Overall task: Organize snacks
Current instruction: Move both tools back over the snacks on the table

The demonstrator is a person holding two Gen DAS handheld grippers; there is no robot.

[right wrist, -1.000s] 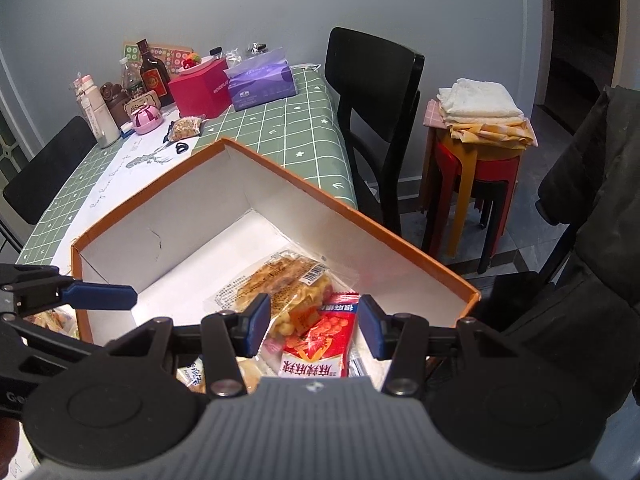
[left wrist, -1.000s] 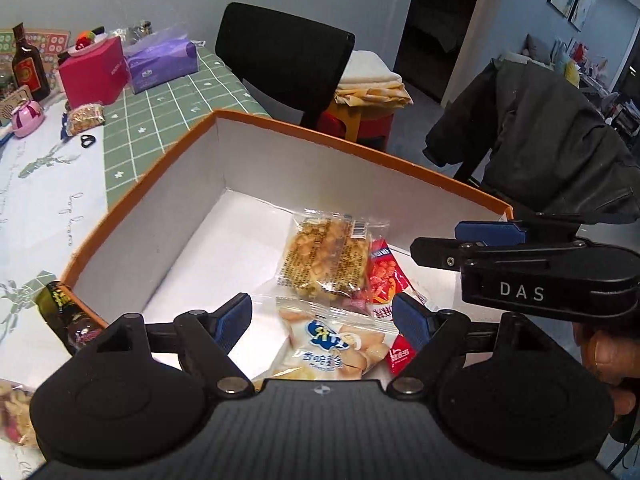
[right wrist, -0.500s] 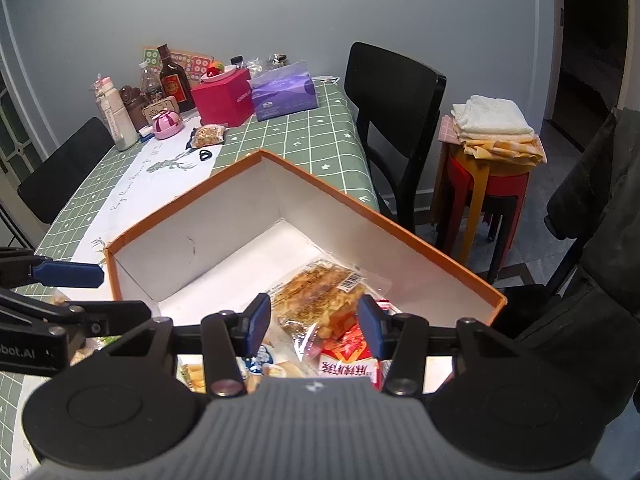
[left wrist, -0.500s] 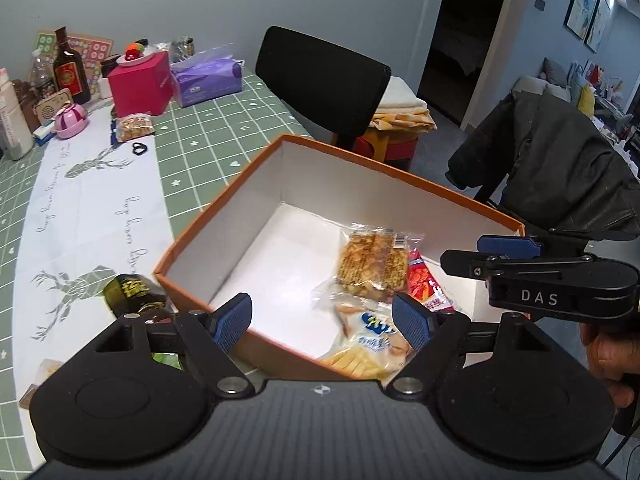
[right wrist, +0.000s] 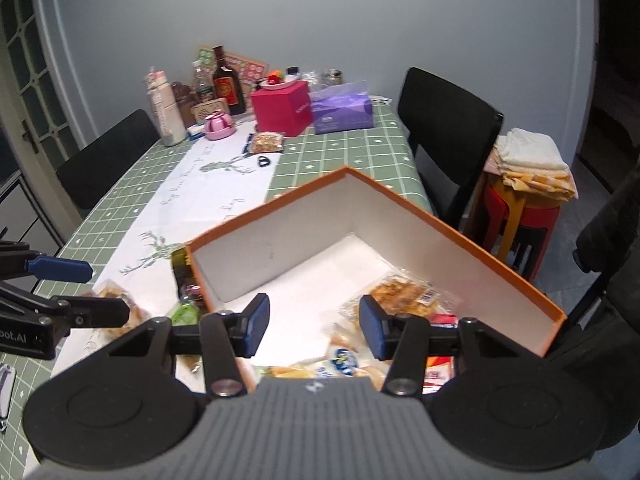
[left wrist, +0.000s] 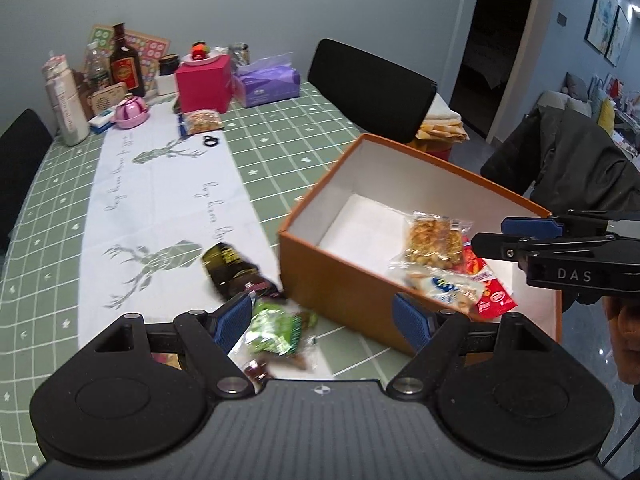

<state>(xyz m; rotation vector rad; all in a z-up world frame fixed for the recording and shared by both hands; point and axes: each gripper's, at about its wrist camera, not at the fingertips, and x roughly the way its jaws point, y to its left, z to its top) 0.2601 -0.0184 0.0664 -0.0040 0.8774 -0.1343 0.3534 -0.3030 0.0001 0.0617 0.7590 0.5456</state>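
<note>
Snacks were split between the orange box (left wrist: 340,276) on the green-checked table (left wrist: 280,148), where a peanut-brittle packet (left wrist: 434,236), a biscuit packet (left wrist: 444,286) and a red packet (left wrist: 494,294) already lay, and the cloth just left of the box, where a dark packet (left wrist: 234,266) and a green packet (left wrist: 276,328) waited. Both tongs hung empty with jaws apart, the left tongs (left wrist: 322,318) wide over the green packet and the right tongs (right wrist: 312,322) narrower over the box floor. The sensible next pick looked to be the green packet: lower the left tongs squarely astride it, pinch its crinkly body rather than a corner, then lift it clear of the box wall.
</note>
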